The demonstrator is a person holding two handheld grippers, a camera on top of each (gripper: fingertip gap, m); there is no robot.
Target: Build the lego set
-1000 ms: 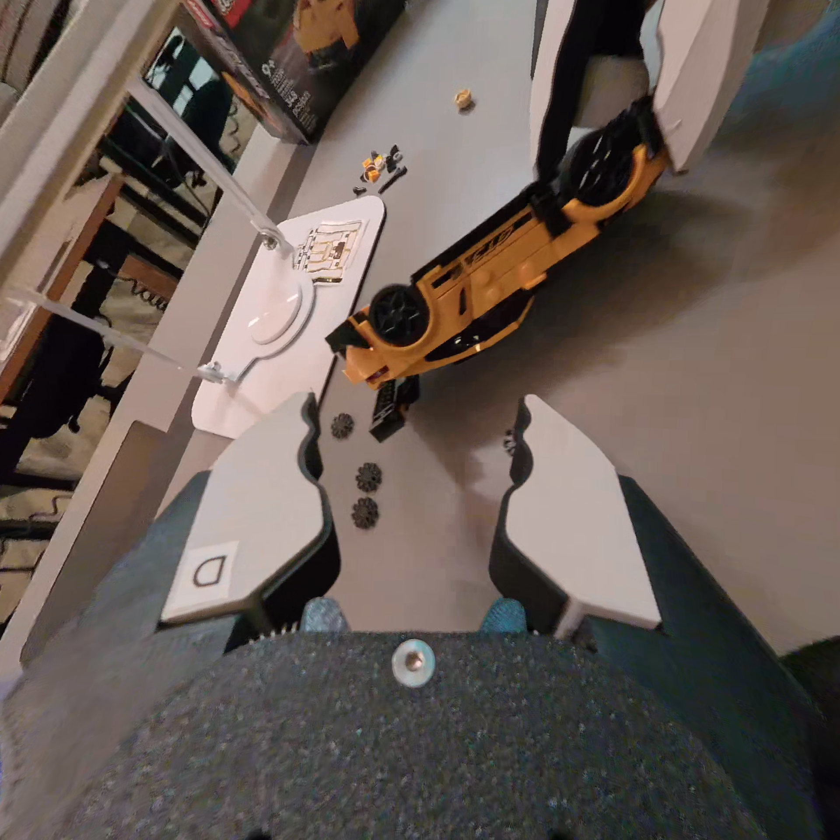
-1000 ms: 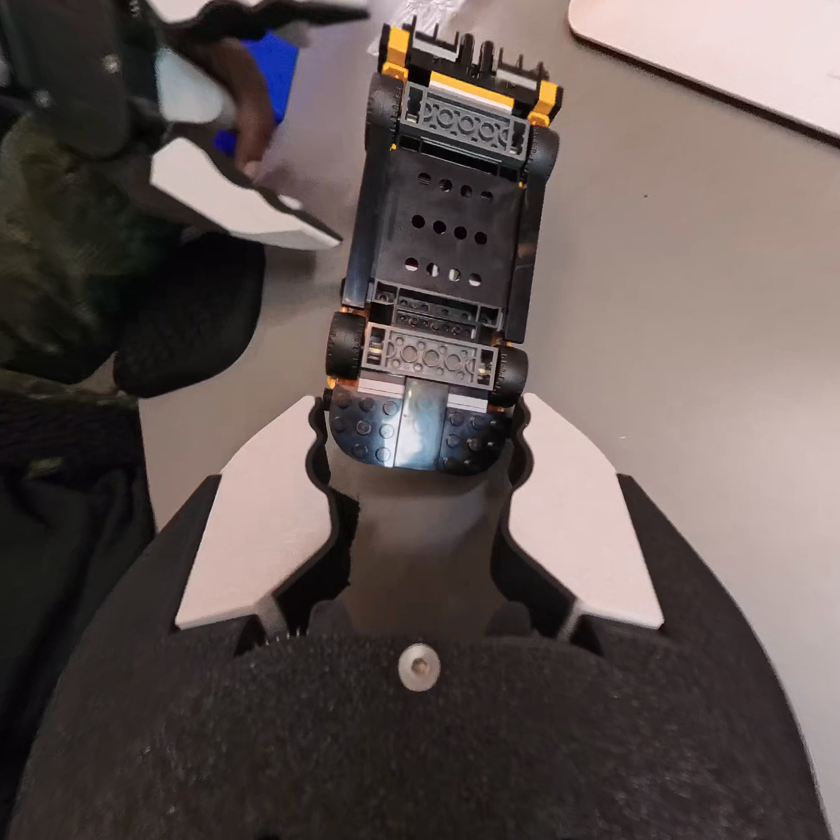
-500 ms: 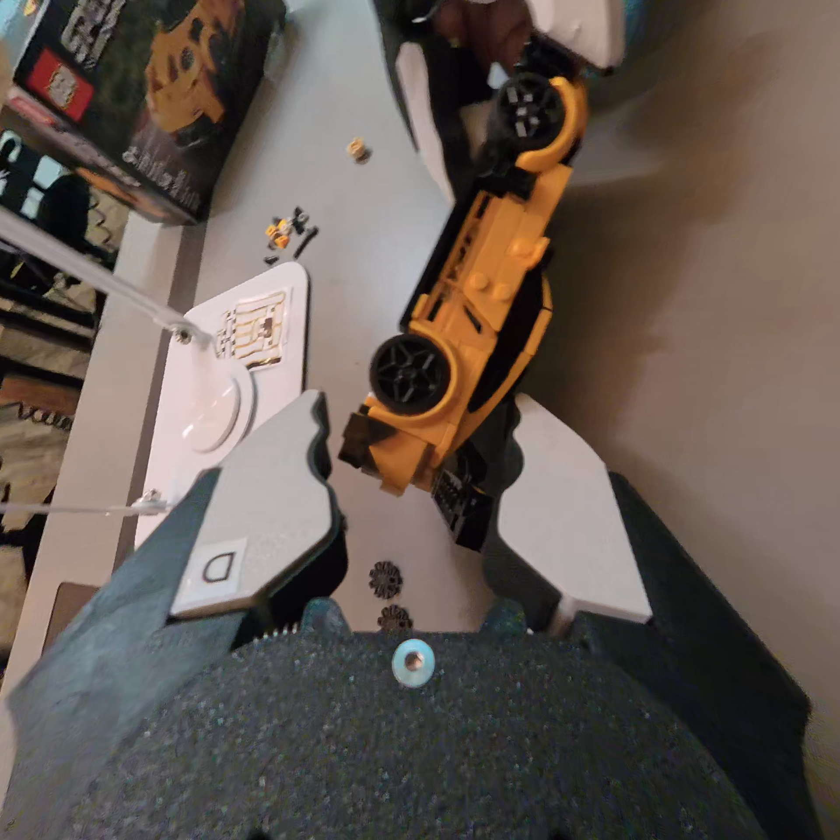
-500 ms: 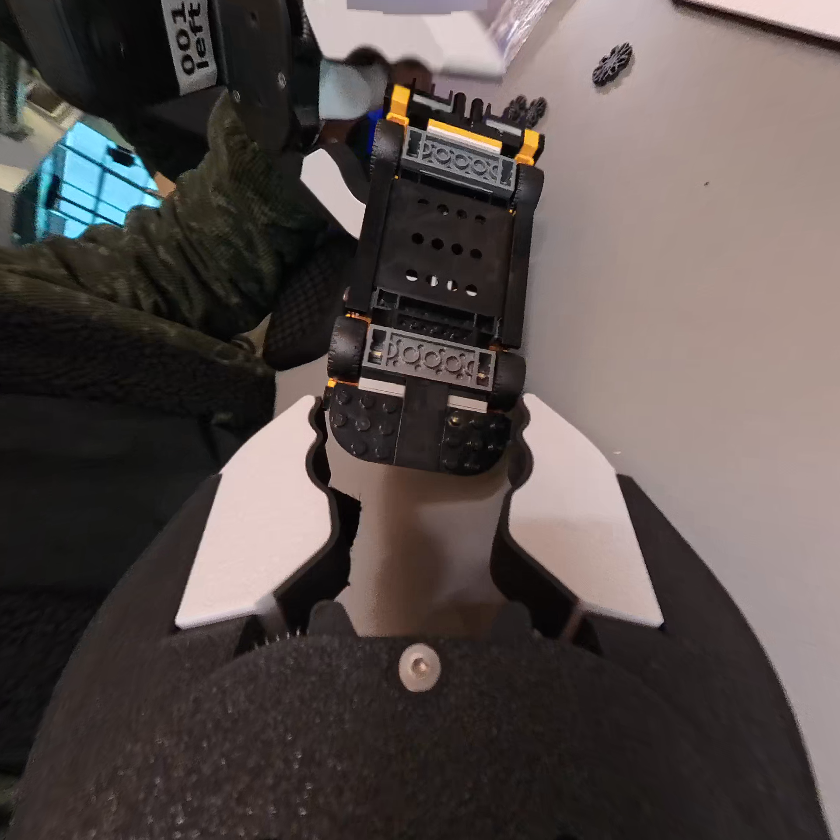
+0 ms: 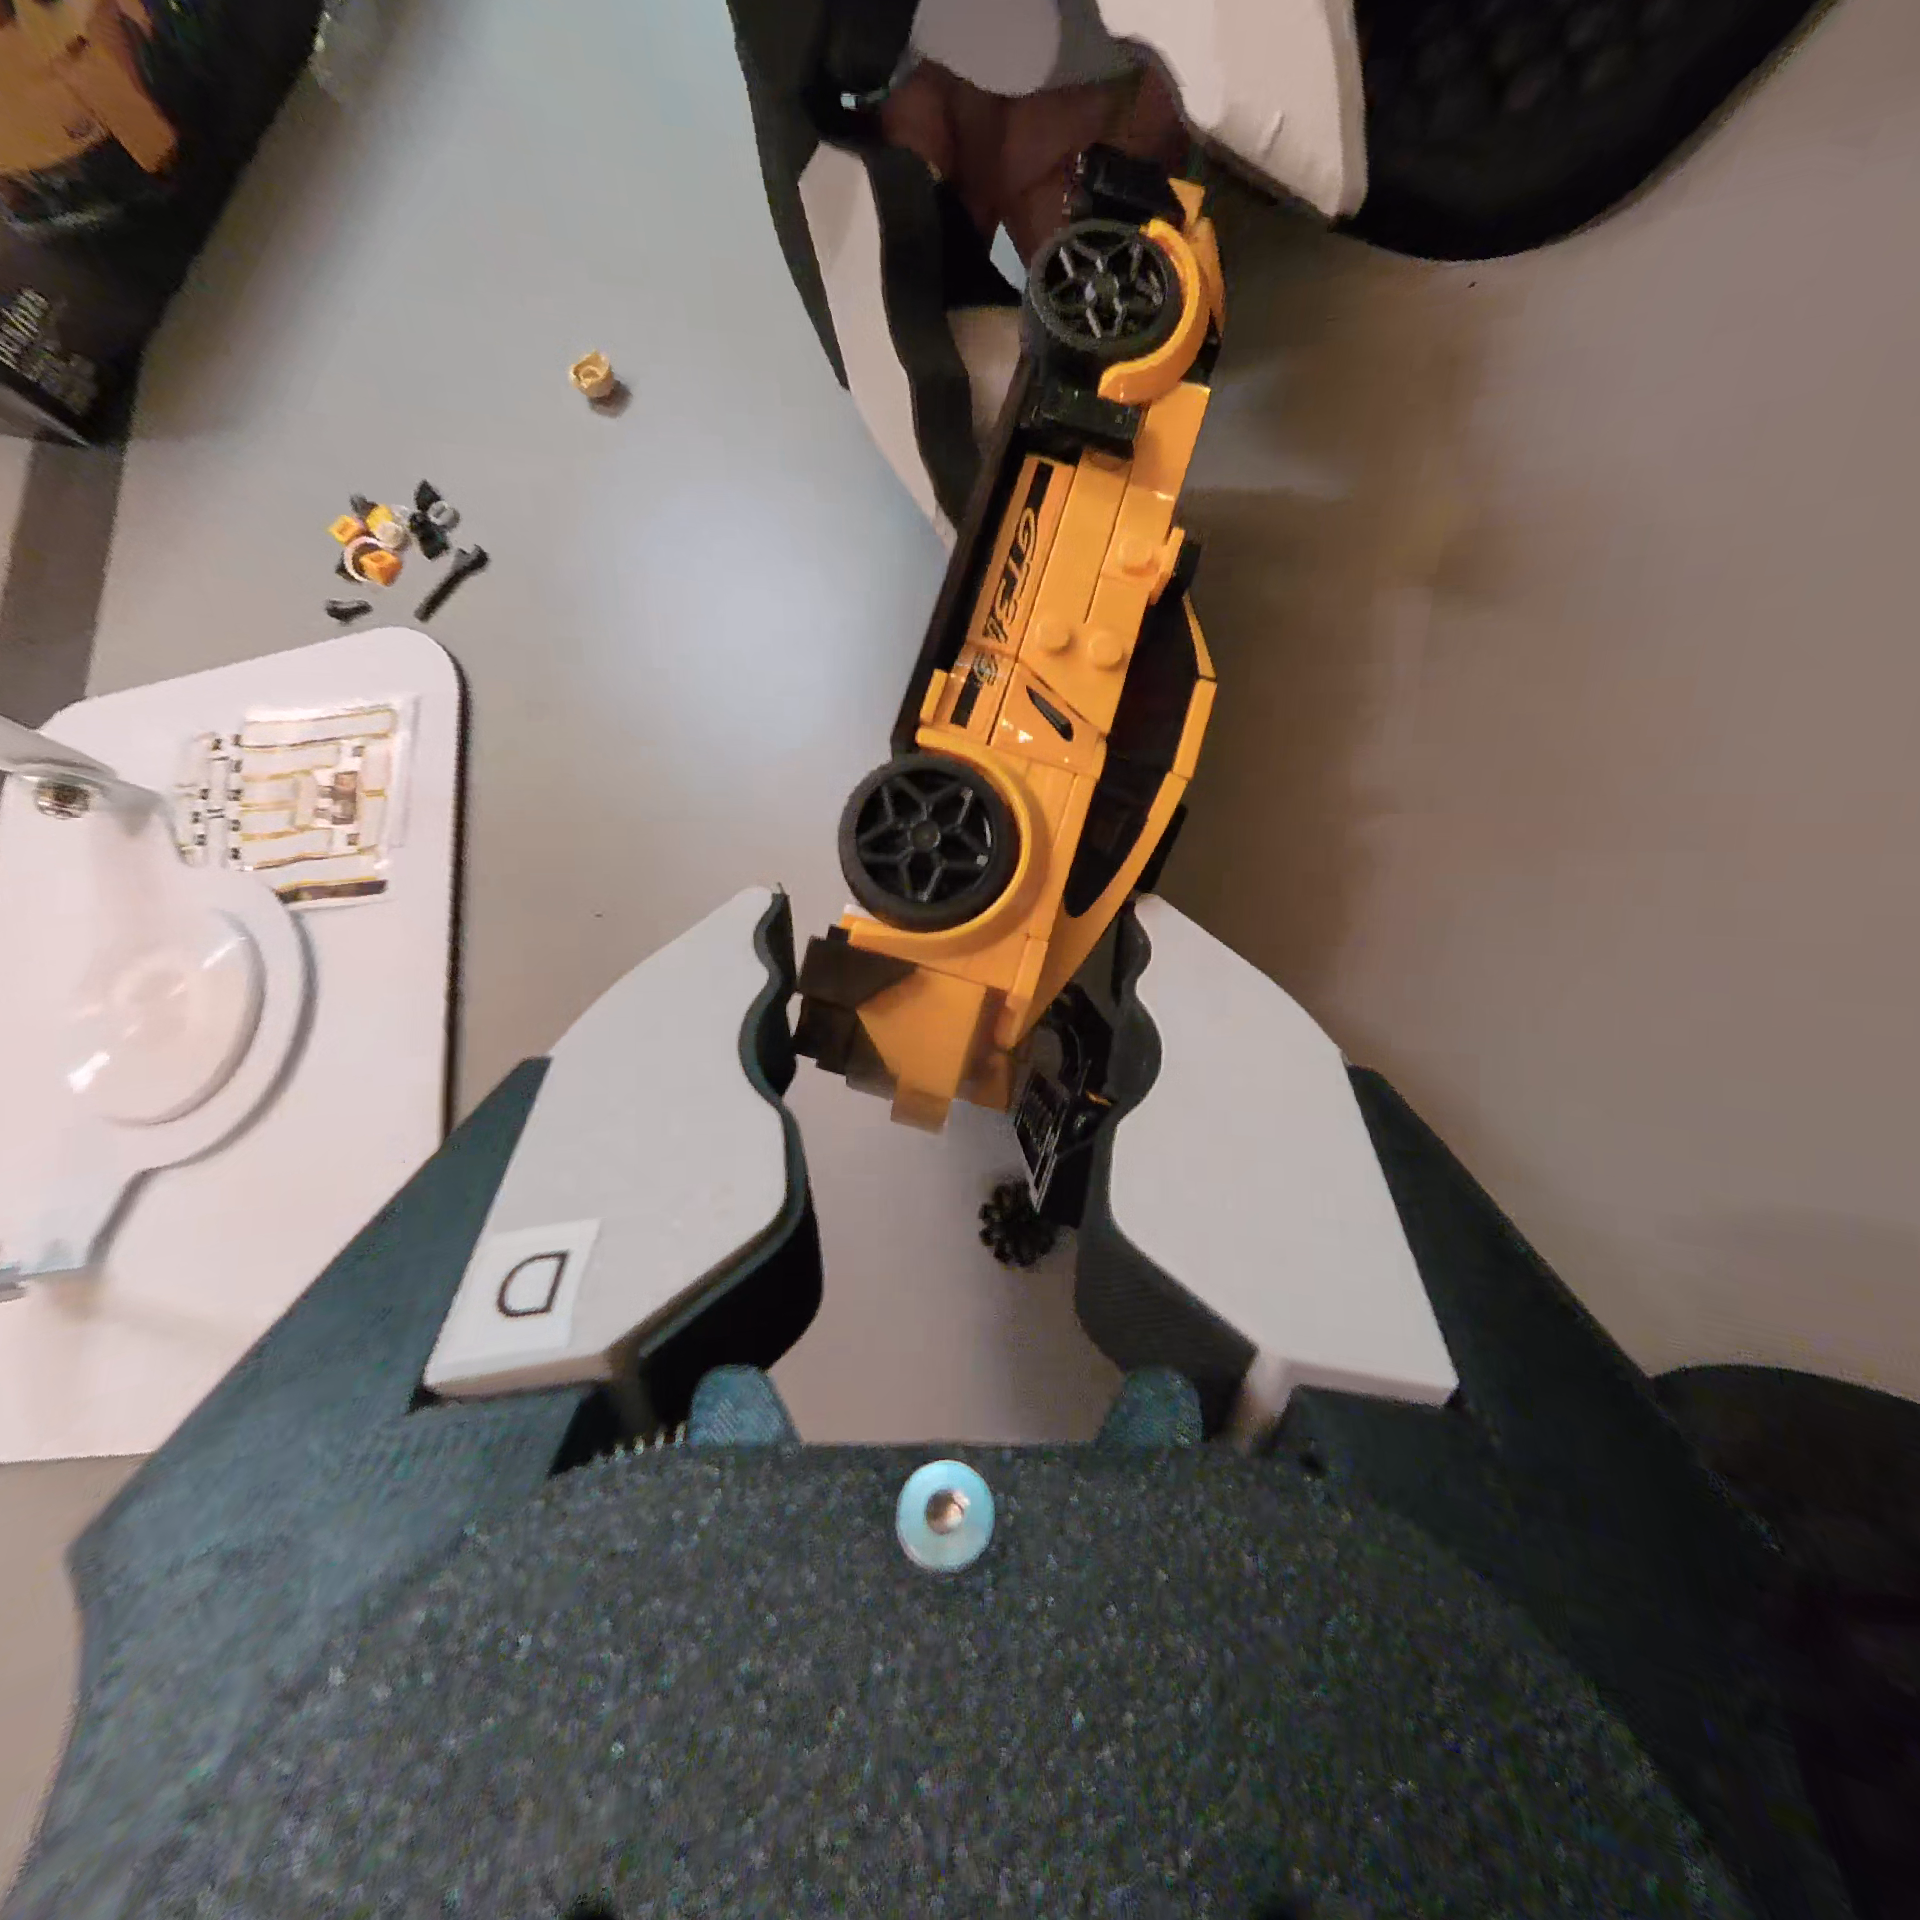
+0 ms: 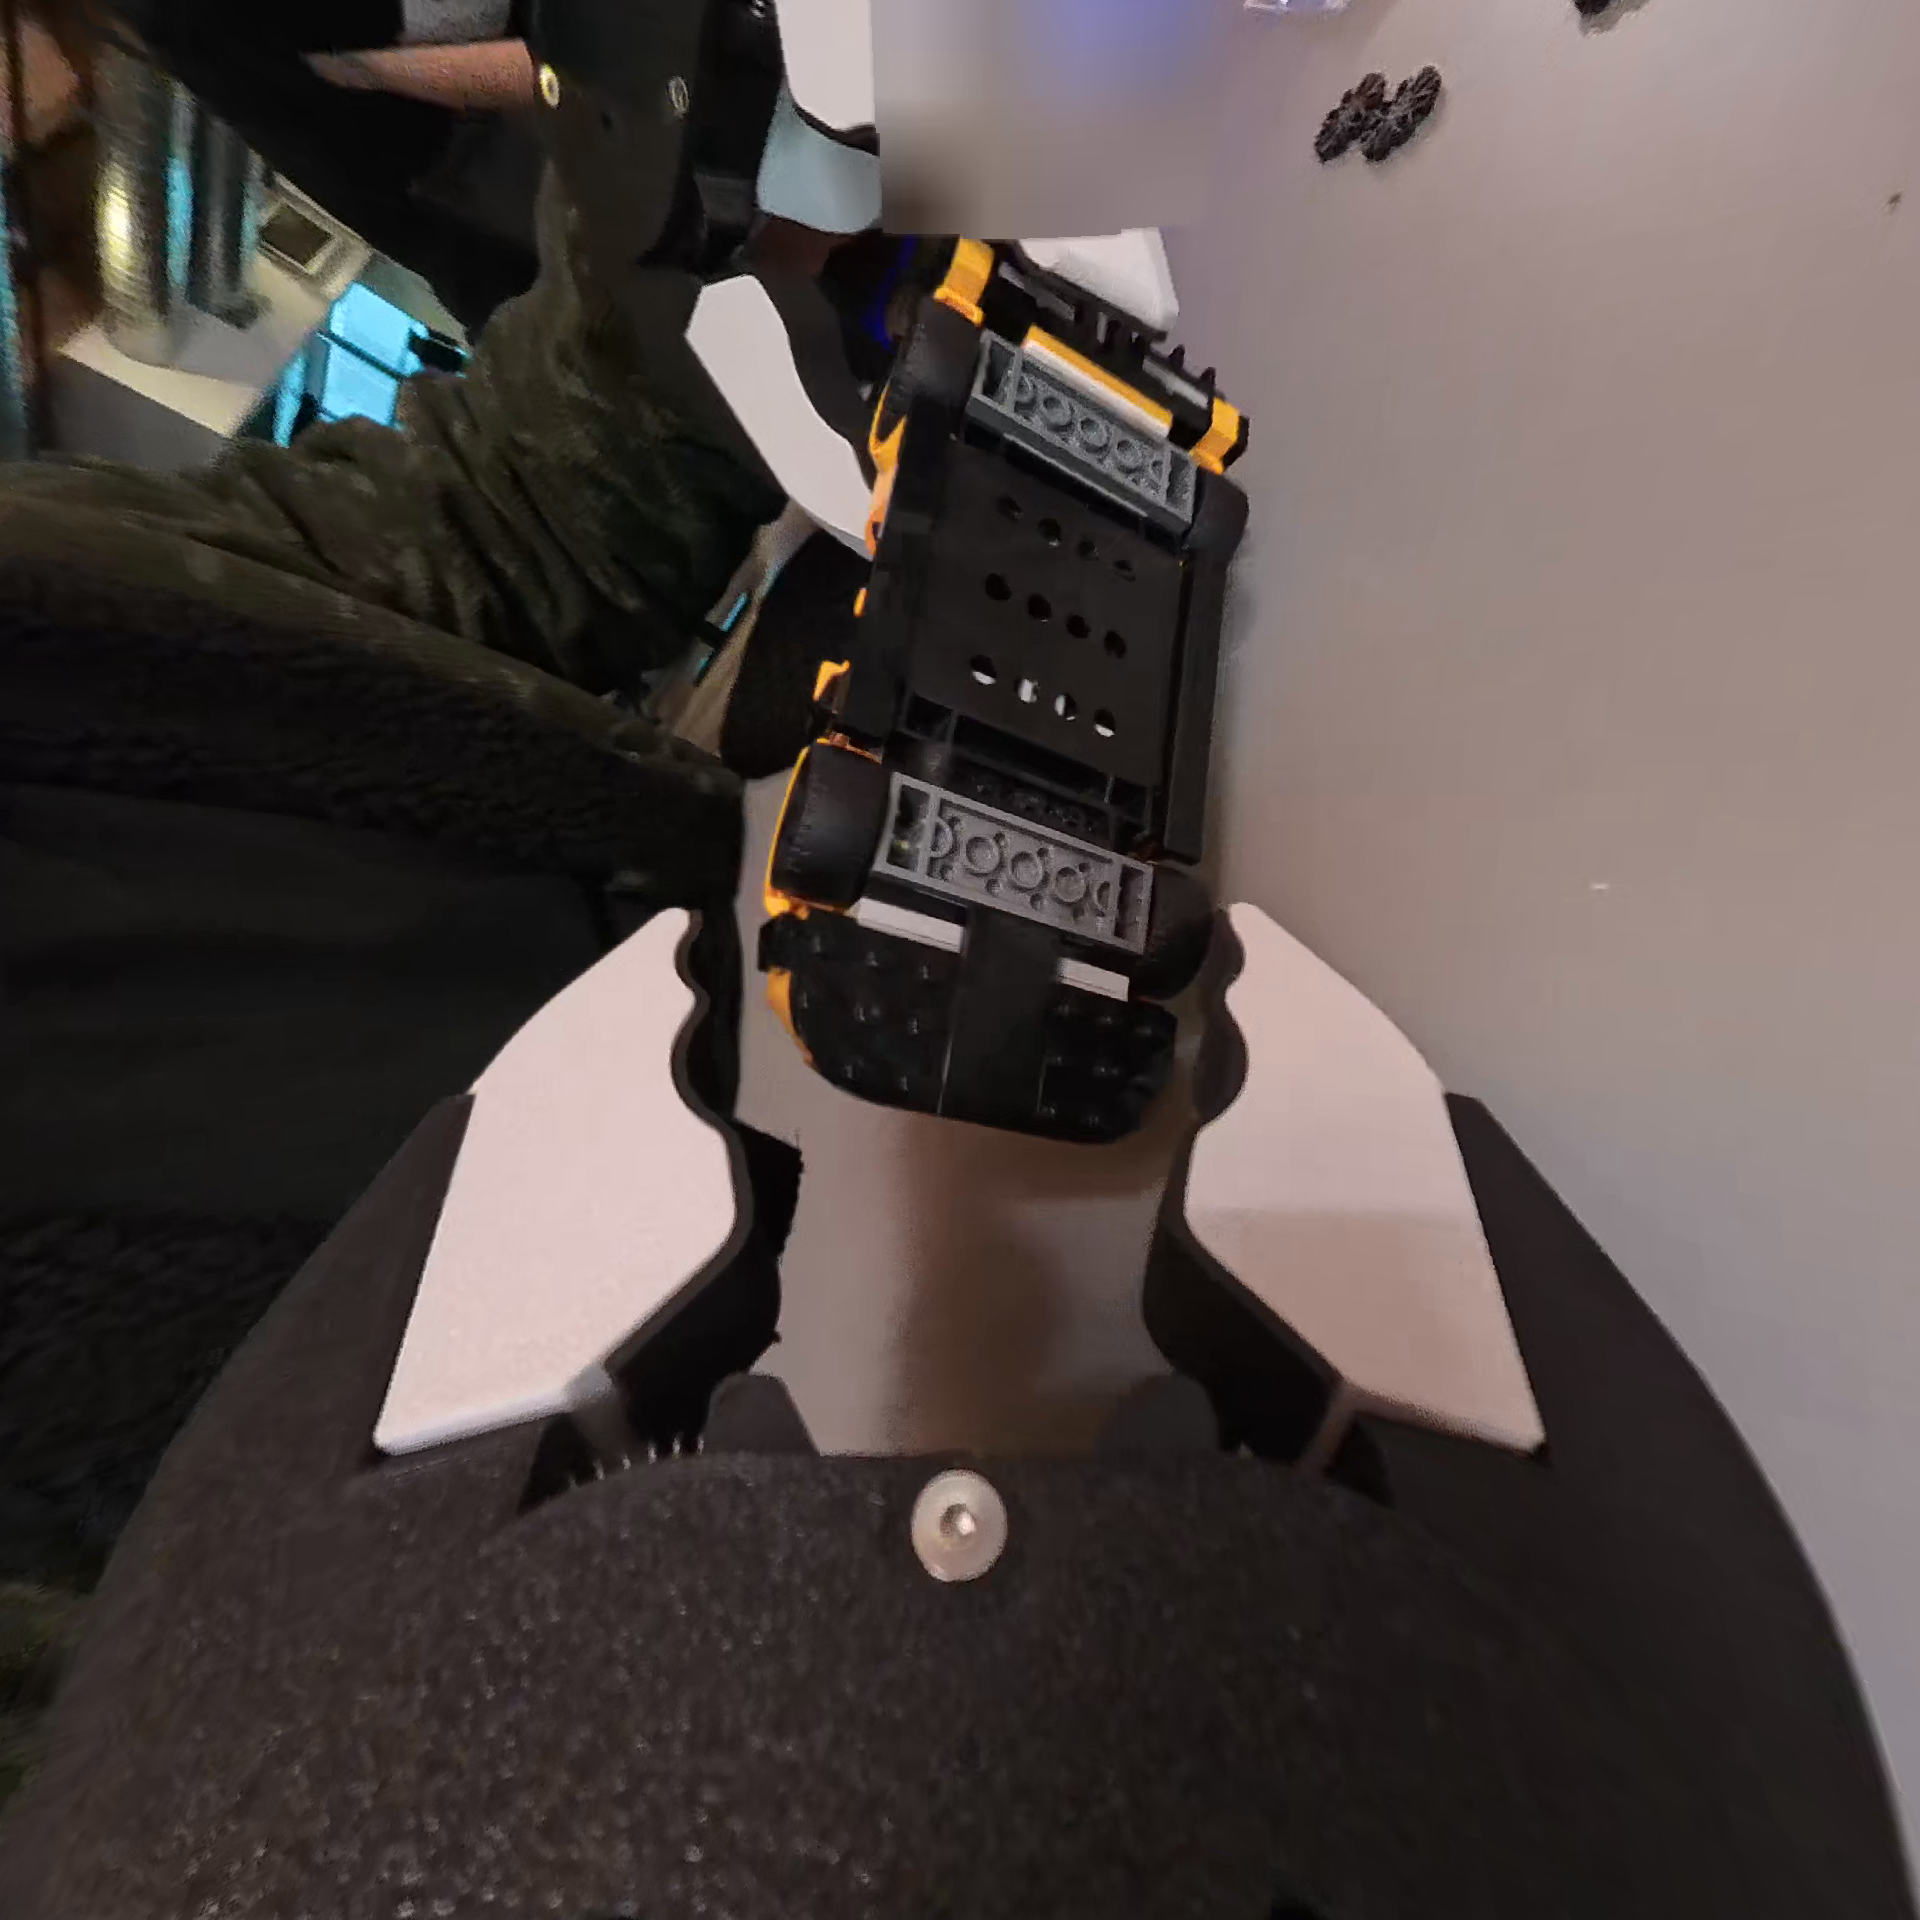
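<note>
The car (image 5: 1049, 665), a yellow and black brick model, is off the table (image 5: 675, 582) and spans the gap between the two grippers, its black underside turned to the right wrist view (image 6: 1039, 665). One end sits between the fingers of the left gripper (image 5: 951, 1023); the left finger's pad touches a black piece at that end, and the right finger lies against the car's far side, so the jaws appear closed on the car. The other end lies between the fingers of the right gripper (image 6: 961, 1029). There the right finger meets the car at a wheel, while a narrow gap shows beside the left finger (whether these jaws truly clamp it, I cannot tell). A small black gear (image 5: 1013, 1226) lies on the table under the car's near end. To the left are a white board (image 5: 343, 1039) with a sticker sheet (image 5: 301, 800), some loose small parts (image 5: 400, 540) and a tan stud (image 5: 594, 374).
</note>
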